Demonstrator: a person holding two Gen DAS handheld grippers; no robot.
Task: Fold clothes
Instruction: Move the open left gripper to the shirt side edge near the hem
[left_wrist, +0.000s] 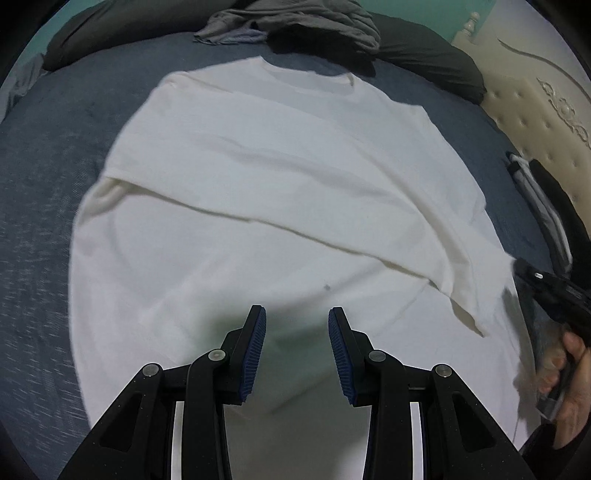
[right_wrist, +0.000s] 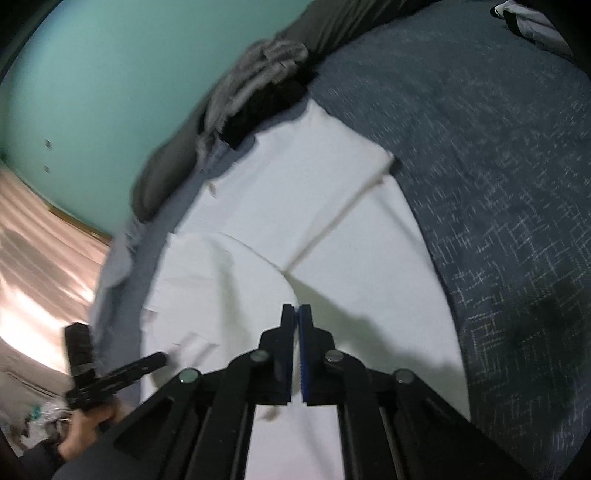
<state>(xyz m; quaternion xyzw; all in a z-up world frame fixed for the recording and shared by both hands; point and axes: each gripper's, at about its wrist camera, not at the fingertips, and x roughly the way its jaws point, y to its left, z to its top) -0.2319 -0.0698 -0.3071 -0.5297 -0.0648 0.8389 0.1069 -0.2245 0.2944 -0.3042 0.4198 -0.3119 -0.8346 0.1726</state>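
Right wrist view: my right claw (right_wrist: 297, 314) is pressed together above the big white cotton T-shirt (right_wrist: 280, 206). If it missed the cloth, my fold stays flat.

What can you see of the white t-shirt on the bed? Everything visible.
The white t-shirt is plain, soft knit-looking fabric, spread flat on the dark blue patterned bedspread, round neckline towards the pile of grey clothes. One side with its short sleeve is folded inwards over the body, leaving a long diagonal edge and a few shallow creases; a small dark speck shows near the middle. The left gripper hangs open above its lower part. The right gripper is shut at the hem; whether it pinches fabric is unclear.
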